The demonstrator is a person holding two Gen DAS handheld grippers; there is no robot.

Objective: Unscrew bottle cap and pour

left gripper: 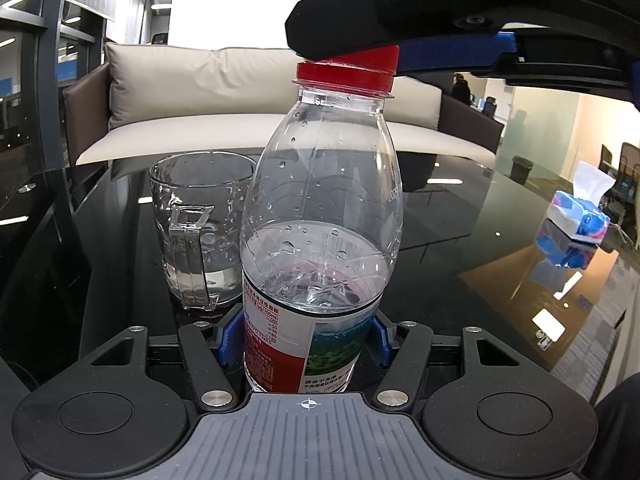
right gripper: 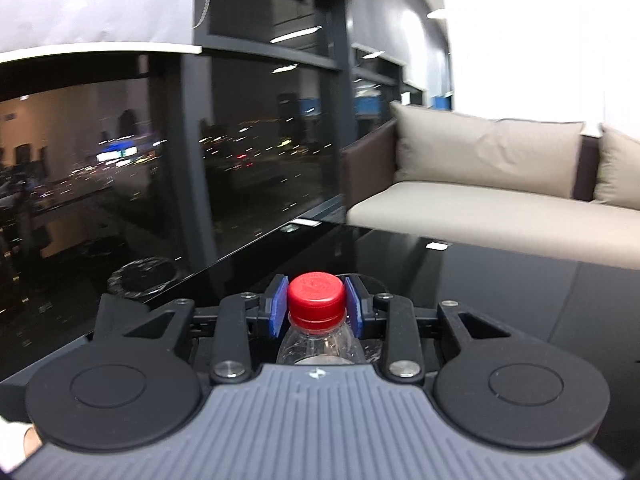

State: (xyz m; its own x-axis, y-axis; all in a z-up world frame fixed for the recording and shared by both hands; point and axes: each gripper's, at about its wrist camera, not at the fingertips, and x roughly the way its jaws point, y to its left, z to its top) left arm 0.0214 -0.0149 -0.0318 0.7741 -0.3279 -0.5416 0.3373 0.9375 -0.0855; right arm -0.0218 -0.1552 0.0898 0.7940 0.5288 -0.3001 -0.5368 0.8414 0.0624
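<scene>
A clear plastic water bottle (left gripper: 320, 216), about half full, stands upright on the black glass table (left gripper: 460, 248). My left gripper (left gripper: 308, 340) is shut on its labelled lower body. The red cap (left gripper: 352, 68) sits on the neck, tilted a little. My right gripper (right gripper: 317, 304) is shut on the red cap (right gripper: 316, 294), its blue pads (right gripper: 280, 304) pressing both sides; it shows from the side in the left wrist view (left gripper: 400, 12). A clear glass mug (left gripper: 200, 228) with a little water stands just behind and left of the bottle, handle toward me.
A blue tissue pack (left gripper: 576, 216) lies on the table at the right. A beige sofa (left gripper: 240, 96) runs along the far table edge. Dark windows (right gripper: 160, 152) stand to the left. A black bin (left gripper: 522, 168) stands on the floor beyond.
</scene>
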